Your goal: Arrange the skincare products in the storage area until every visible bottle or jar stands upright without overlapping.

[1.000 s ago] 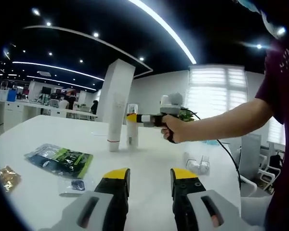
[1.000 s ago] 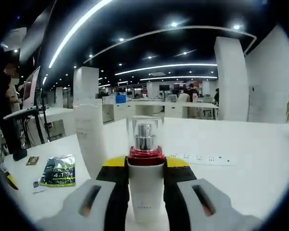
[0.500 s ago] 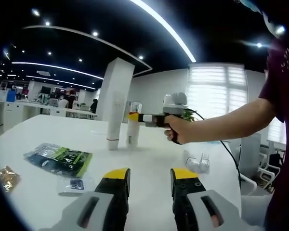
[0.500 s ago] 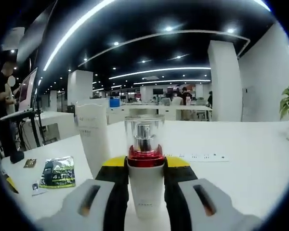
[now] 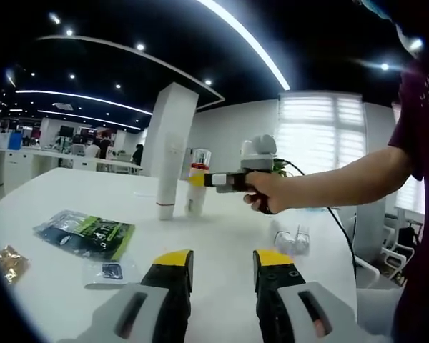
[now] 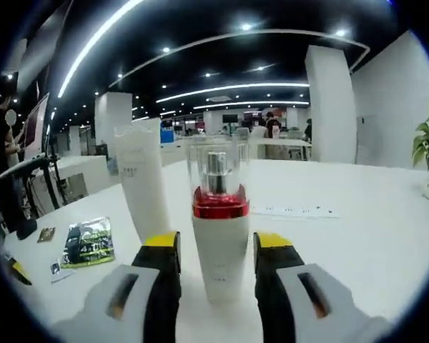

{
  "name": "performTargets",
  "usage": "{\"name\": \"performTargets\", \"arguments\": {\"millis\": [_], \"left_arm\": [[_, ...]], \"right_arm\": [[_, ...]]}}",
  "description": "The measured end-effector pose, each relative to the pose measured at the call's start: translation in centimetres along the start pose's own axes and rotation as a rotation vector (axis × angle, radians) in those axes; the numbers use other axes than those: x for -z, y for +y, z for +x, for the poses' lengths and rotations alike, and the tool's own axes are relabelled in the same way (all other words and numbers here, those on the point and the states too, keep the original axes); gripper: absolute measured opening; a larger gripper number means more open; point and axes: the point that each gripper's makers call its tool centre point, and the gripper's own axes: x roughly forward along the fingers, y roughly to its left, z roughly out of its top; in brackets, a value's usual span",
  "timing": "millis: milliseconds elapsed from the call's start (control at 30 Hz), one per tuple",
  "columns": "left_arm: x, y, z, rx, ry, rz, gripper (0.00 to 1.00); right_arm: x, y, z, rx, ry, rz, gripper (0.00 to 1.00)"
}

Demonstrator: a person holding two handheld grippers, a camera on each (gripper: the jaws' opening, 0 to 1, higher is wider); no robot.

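Now that the right gripper (image 6: 208,250) has spread its fingers, which half a second ago pinched it, the white pump bottle with a red collar and clear cap (image 6: 218,236) stands upright and free on the white worktop (image 6: 357,236), just beside the tall white tube (image 6: 144,186). I judge this bottle placed. The left gripper (image 5: 219,266) hovers with fingers apart over the worktop, near a green-and-black foil sachet (image 5: 86,233).

White table (image 5: 222,243) with bottle (image 6: 219,229), tube (image 6: 144,189)
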Motion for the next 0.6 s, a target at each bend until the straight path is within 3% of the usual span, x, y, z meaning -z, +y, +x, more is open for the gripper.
{"name": "performTargets", "arguments": {"millis": [133,200,600], "left_arm": [[0.1,-0.1,0.1,0.003,0.007,0.007,0.34],[0.1,-0.1,0.1,0.003,0.006,0.008,0.34],[0.3,-0.1,0.1,0.002,0.013,0.018,0.33]], "right_arm": [[0.9,-0.2,-0.4,-0.008,0.025,-0.024,0.28],[0.8,-0.2,-0.7,-0.009,0.018,0.038,0.27],[0.8,1.3,-1.0,0.014,0.048,0.085,0.25]]}}
